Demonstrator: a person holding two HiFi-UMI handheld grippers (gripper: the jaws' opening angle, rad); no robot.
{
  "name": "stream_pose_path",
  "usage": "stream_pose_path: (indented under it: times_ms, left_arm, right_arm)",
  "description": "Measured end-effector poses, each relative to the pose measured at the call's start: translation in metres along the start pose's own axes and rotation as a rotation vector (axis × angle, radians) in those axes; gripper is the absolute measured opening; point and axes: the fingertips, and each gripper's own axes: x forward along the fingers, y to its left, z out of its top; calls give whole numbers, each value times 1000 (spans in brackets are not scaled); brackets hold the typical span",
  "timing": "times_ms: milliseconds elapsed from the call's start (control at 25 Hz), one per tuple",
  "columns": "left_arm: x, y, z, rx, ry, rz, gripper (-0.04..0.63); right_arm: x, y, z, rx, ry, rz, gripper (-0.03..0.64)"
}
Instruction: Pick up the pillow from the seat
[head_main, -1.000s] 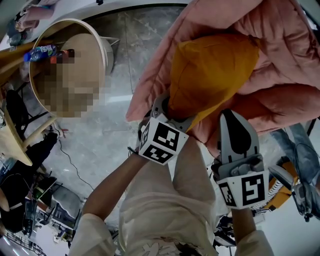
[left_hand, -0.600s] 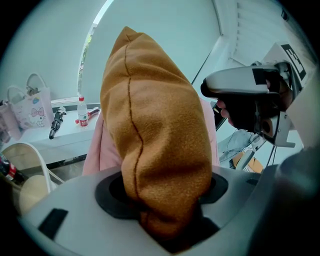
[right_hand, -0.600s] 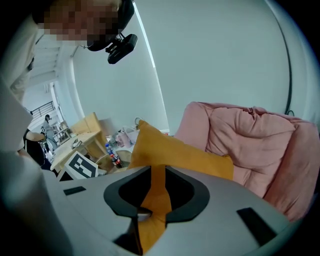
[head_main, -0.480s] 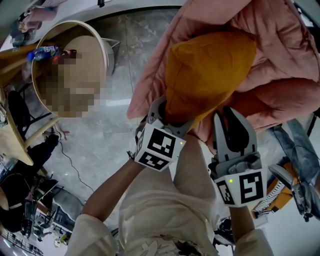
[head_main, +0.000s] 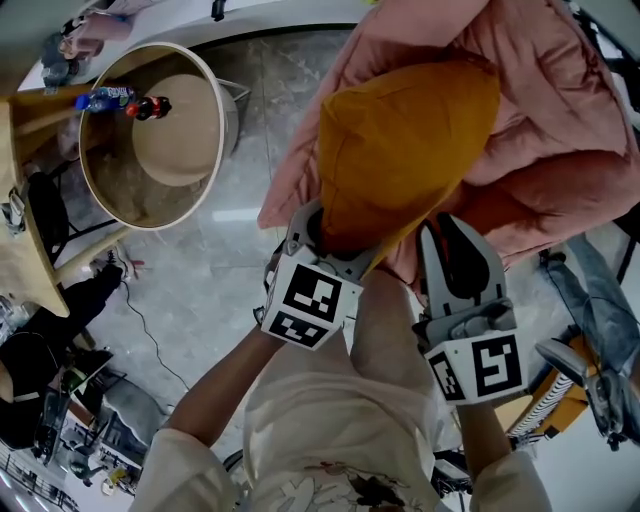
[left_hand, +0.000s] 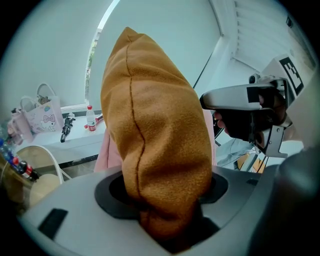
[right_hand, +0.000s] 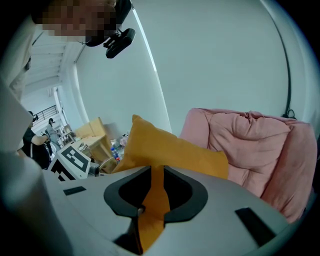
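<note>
Pillow (head_main: 405, 150), orange, sits at 12 o'clock, overlapping the pink padded seat (head_main: 570, 120) that spreads behind it from 12 to 3. Left gripper (head_main: 335, 235) clamps a thick bunch of its lower end. Right gripper (head_main: 455, 255) pinches a thin corner flap. Round chair (head_main: 180, 130) and bottles (head_main: 105, 98) at 10 o'clock, well apart. Bare floor (head_main: 220, 260) open at 9.
</note>
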Motion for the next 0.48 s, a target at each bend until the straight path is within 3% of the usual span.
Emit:
stream_pose_path:
  times_ms: [480]
  left_arm:
    - [-46, -33, 7, 14, 29, 14, 293]
  right_arm:
    - [-45, -8, 5, 9, -17, -34, 89]
